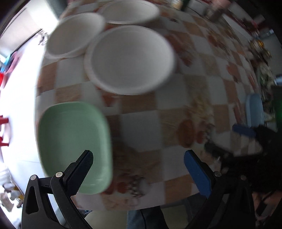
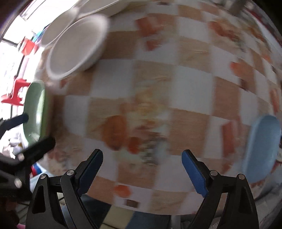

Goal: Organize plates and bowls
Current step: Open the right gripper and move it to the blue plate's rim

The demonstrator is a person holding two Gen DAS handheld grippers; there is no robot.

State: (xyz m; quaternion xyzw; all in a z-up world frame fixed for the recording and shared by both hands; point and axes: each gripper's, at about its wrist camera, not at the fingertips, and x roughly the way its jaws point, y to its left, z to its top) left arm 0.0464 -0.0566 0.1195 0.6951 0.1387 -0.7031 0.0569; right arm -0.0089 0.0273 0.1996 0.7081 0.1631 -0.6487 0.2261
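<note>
white bowls: nearest one (image 1: 129, 59) sits upper centre of the left wrist view, a second bowl (image 1: 74, 35) touching it at upper left, a third (image 1: 130, 11) behind at the top edge. green plate (image 1: 74, 141) lies lower left, close to the table edge; blue plate (image 1: 254, 110) at far right, well apart from the rest. all rest on the checked tablecloth (image 1: 172, 98).

my left gripper (image 1: 139, 163) hangs jaws wide, nothing between them, one finger over the green plate's near corner. my right gripper (image 2: 142, 165) likewise spread wide and empty, over bare cloth at lower centre of its view; blue plate (image 2: 262, 146) at its right edge.

risks, as i judge them: both views are smeared, so i could misplace a grasp. the green plate near the edge could be nudged off. the thin bowl rims could slip or tip if pinched off-centre, disturbing the touching neighbour.
</note>
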